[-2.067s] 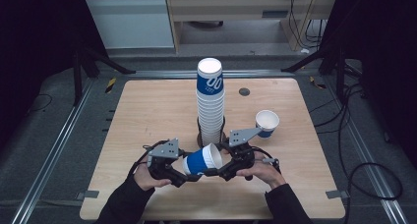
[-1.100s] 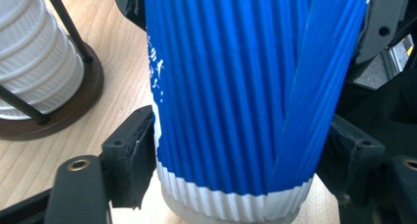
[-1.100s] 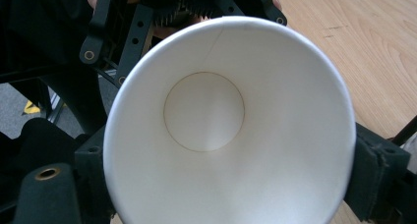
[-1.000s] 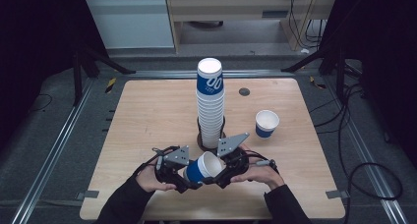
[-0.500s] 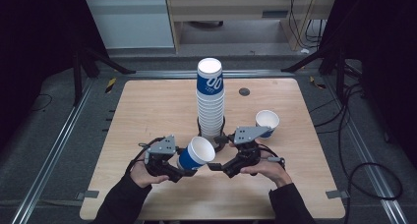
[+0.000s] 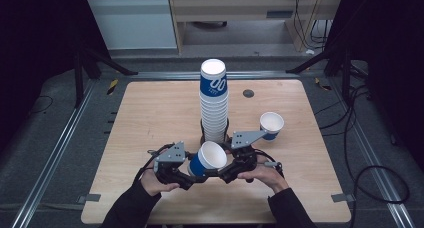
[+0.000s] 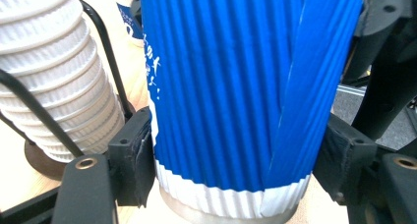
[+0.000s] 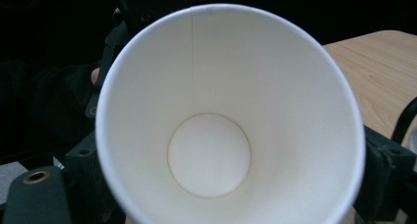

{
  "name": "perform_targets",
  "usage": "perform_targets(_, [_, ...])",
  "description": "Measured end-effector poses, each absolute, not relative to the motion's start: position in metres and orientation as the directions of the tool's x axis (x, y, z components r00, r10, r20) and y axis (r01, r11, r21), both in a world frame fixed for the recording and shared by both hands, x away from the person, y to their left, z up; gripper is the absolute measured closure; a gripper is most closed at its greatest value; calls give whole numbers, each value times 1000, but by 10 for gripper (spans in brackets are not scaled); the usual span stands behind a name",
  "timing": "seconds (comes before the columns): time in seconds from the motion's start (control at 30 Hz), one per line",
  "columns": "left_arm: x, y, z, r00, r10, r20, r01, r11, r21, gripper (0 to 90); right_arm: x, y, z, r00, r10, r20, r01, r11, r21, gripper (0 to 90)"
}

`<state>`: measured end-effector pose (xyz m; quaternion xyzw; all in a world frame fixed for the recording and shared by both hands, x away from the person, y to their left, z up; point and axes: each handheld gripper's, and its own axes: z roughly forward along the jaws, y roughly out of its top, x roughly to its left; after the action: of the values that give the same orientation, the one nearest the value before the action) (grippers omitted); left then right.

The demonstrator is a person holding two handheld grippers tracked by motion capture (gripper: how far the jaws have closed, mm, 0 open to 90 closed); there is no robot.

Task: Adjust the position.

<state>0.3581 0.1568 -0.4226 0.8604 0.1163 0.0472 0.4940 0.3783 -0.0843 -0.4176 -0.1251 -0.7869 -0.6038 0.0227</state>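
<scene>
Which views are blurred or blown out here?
High view: sharp table, dark surround. Left gripper view: blue cup close and slightly soft, cup stack bright. Right gripper view: the cup's white inside looks washed out, background dark.

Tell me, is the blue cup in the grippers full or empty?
Empty. The right gripper view looks straight into the blue cup and shows only its bare white bottom and walls.

cup [image 6: 209, 160] before stack [image 6: 214, 105] (between grippers)

Dark long sleeves [image 6: 132, 208] cover both forearms. Each black gripper, left [image 6: 187, 172] and right [image 6: 227, 170], carries a grey three-cornered plate [image 6: 246, 138] with small screws, and trailing black cables [image 6: 265, 155].
</scene>
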Motion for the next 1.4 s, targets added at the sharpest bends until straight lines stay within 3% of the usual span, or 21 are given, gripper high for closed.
perform_targets(0.43, [359, 157, -424, 968, 248, -49, 167, -480, 861, 268, 379, -82, -420, -966, 149, 210, 240, 226, 944, 197])
perform_targets(0.67, [362, 161, -427, 962, 268, -53, 187, -506, 842, 228, 379, -92, -413, -963, 197, 182, 222, 202, 954, 197])
perform_targets(1.4, [387, 212, -424, 844, 527, -96, 337, -382, 861, 210, 380, -147, -404, -884, 450, 128, 231, 183, 956, 197])
